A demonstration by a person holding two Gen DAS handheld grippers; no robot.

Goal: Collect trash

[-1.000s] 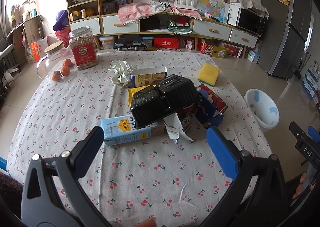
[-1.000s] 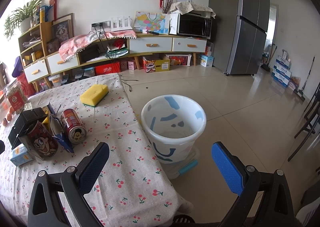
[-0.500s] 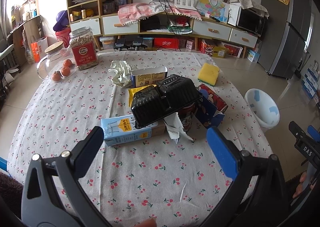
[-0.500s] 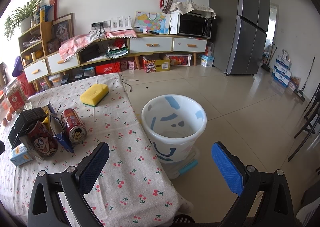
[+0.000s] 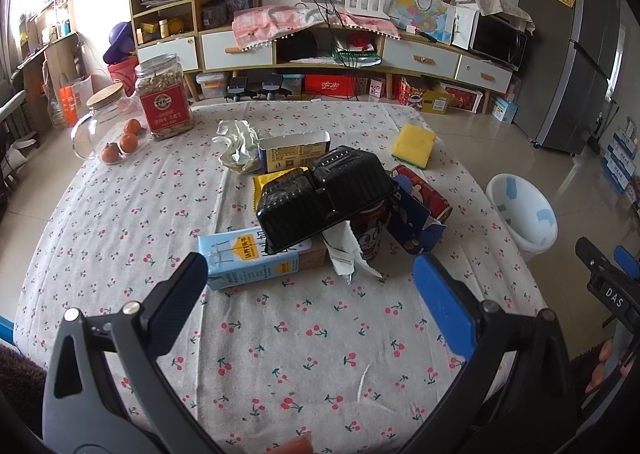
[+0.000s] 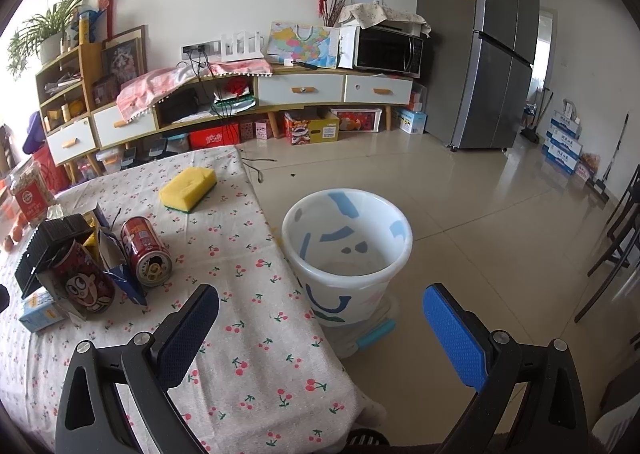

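Table in cherry-print cloth carries a trash heap: blue carton, red can, yellow sponge; jar at far edge.

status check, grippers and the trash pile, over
Left gripper open, empty, short of the pile. Right gripper open, empty, near the white bin. Black tray sits atop the milk carton and cans. Nothing binned yet.

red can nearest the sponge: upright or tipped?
Tipped. The red can lies on its side on the tablecloth, its opened top facing the right wrist camera, beside the blue carton piece.
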